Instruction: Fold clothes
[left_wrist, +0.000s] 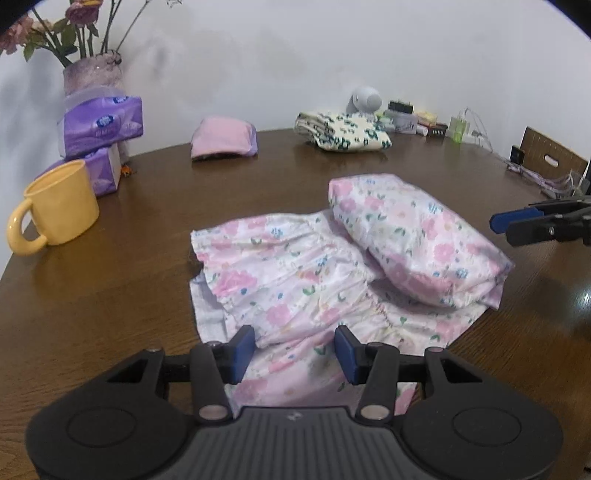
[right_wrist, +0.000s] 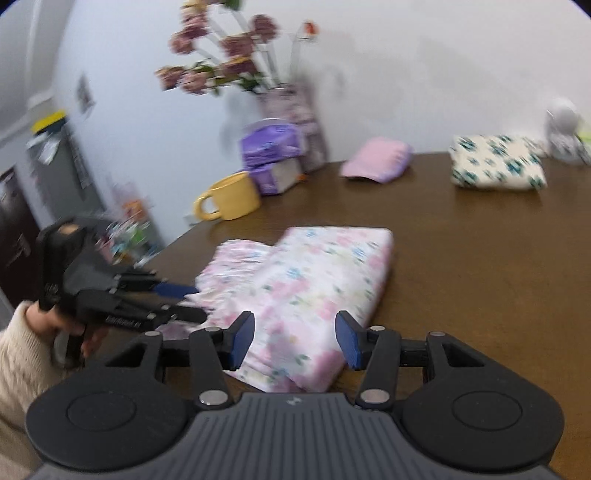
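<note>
half-folded floral garment (left_wrist: 332, 280) on table (left_wrist: 110, 295), both hand-held grippers (left_wrist: 295, 350) (right_wrist: 295, 339) part-open, empty

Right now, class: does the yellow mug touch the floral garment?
Apart. The left wrist view shows bare table between the mug and the garment; the right wrist view agrees.

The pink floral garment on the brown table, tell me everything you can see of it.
The pink floral garment is thin, crinkled white cloth printed with pink flowers and small blue and green sprigs. One end is folded over into a thick pad; the rest lies spread and gathered. It rests on the brown wooden table, partly folded. No gripper pads press on it.
</note>
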